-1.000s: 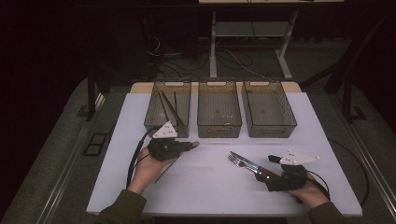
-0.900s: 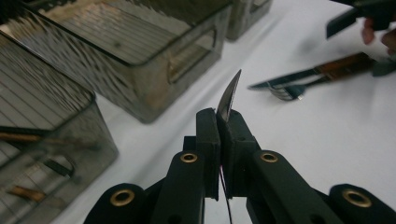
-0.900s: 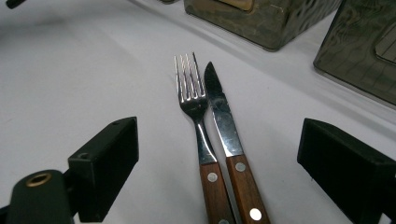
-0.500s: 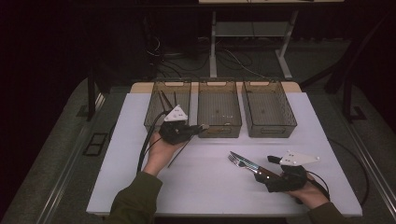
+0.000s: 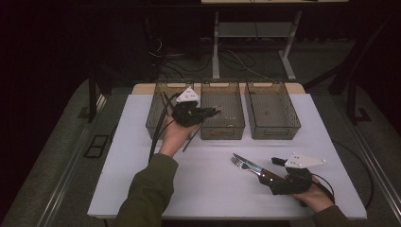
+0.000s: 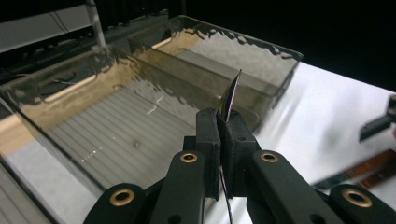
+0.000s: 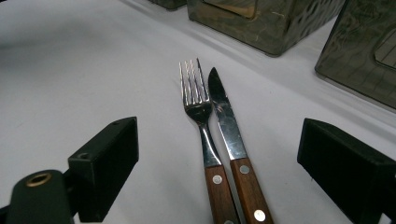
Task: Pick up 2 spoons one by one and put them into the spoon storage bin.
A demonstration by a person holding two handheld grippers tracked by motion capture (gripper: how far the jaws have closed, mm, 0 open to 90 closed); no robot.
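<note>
White table (image 5: 142, 156) bears three bins; left bin (image 5: 158, 113) holds dark sticks (image 5: 166, 101).

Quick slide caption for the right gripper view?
Open right gripper on the white table, fork and knife lying side by side between its jaws.
</note>
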